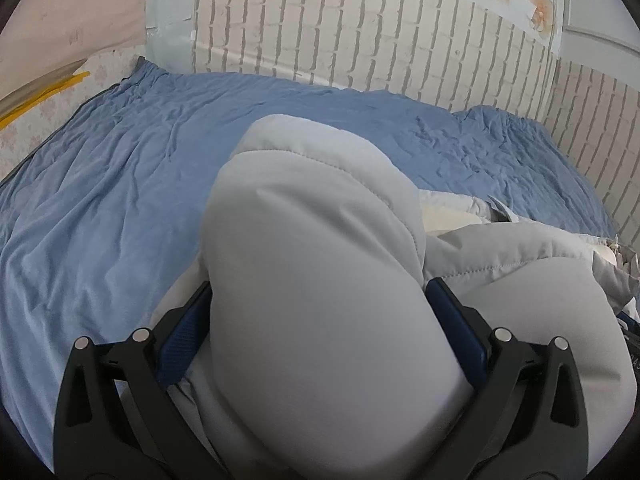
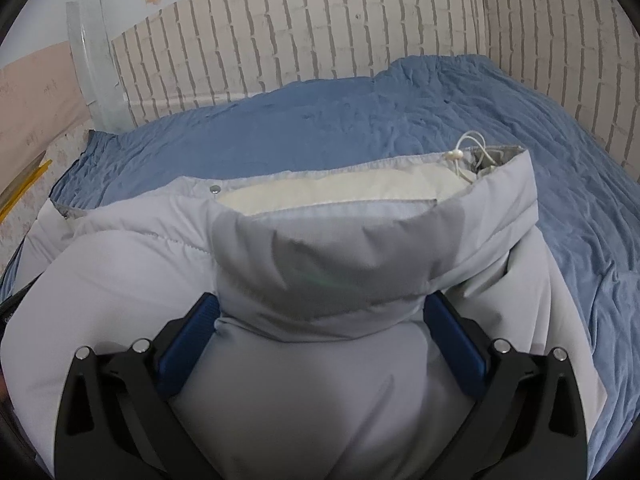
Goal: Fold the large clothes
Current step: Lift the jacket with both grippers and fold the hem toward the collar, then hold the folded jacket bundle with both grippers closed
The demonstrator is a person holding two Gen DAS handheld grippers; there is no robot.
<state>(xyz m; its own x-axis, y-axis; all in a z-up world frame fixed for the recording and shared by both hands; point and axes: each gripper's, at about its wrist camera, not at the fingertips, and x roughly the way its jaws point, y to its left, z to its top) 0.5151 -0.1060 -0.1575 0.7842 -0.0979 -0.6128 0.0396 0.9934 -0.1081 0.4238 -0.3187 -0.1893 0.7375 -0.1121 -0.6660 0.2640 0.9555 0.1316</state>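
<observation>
A puffy light grey jacket (image 1: 304,220) lies bunched on a blue bed sheet (image 1: 120,184). In the left wrist view a thick padded roll of it fills the space between my blue pads (image 1: 186,332), and my left gripper (image 1: 316,284) is shut on it. In the right wrist view my right gripper (image 2: 320,300) is shut on another padded fold of the jacket (image 2: 140,264). Beyond that fold the cream lining (image 2: 340,192) shows, with a white drawstring and toggle (image 2: 456,155) at its far right corner. Both gripped folds hide the fingertips.
The blue sheet (image 2: 320,120) spreads wrinkled to the left and far side of the jacket. A brick-pattern wall (image 1: 360,40) borders the bed at the back and right. A yellow strip (image 1: 44,96) lies on a floral surface at the left edge.
</observation>
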